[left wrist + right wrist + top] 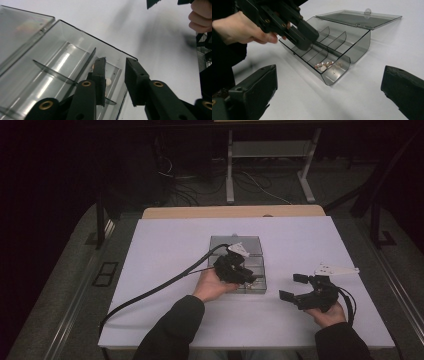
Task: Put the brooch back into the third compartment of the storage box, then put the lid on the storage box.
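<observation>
Left gripper view: left tool [115, 80] jaws apart over organizer box [62, 57].

Thin dividers [325, 51] are crossing the open organiser box [254, 270] at the bench [165, 250] centre, and its lid [236, 245] is lying flat at 12 o'clock. The left claw [247, 279] is crowding the box's 6 o'clock end, while bare bench is stretching wide at 9 and 3 o'clock.

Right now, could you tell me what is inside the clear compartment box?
The box has curved dividers; its end compartment holds a small cluster of pearly beads. The left gripper covers part of the other compartments, so their contents cannot be seen fully.
</observation>
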Demonstrator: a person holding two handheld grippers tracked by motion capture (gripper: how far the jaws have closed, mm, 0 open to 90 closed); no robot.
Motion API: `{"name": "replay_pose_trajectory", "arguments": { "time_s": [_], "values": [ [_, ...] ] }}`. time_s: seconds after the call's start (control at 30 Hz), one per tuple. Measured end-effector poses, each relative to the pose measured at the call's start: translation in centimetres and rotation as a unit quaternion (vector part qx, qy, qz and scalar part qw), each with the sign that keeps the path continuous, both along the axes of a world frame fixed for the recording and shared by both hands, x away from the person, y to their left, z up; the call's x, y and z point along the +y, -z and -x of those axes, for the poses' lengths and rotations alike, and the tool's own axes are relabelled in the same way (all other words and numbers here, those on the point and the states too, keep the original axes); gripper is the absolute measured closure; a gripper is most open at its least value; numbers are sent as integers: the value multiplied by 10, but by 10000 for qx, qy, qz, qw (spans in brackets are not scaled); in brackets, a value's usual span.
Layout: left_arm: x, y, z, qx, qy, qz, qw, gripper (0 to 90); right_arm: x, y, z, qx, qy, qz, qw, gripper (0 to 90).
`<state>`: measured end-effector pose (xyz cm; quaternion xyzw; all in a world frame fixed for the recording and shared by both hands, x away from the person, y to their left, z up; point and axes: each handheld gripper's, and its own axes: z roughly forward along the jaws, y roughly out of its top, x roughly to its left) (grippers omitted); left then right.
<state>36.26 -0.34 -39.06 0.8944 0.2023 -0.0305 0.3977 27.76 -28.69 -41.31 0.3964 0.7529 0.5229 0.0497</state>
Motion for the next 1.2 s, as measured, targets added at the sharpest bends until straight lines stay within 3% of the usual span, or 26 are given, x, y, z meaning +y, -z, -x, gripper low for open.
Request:
{"name": "replay_pose_trajectory", "arguments": {
  "time_s": [0.13, 0.3, 0.37, 0.47, 0.6, 0.77, 0.9, 1.2],
  "values": [
    [3, -6, 0, -21, 13, 80, 10000, 578, 1, -1, 0, 138, -16, 2, 9999, 8],
    [7, -13, 1, -142, -76, 141, 9998, 399, 3, -1, -2, 139, -30, 68, 9999, 8],
    [11, -15, 1, -144, -79, 264, 9995, 345, 5, -2, -3, 157, -63, 119, 9998, 8],
    [21, -18, -1, -46, -170, 524, 9985, 259, 8, -3, -6, 188, -107, 182, 9996, 8],
    [36, -24, -5, -58, -331, 530, 9980, 153, 13, -6, -9, 228, -143, 243, 9993, 8],
    [55, -31, -9, 26, -558, 680, 9961, 70, 19, -9, -15, 253, -213, 255, 9991, 8],
    [65, -34, -12, -21, -718, 593, 9957, 0, 24, -13, -20, 296, -293, 324, 9986, 8],
    [89, -42, -17, -25, -973, 817, 9919, 0, 37, -25, -38, 233, -378, 363, 9984, 8]
  ]
}}
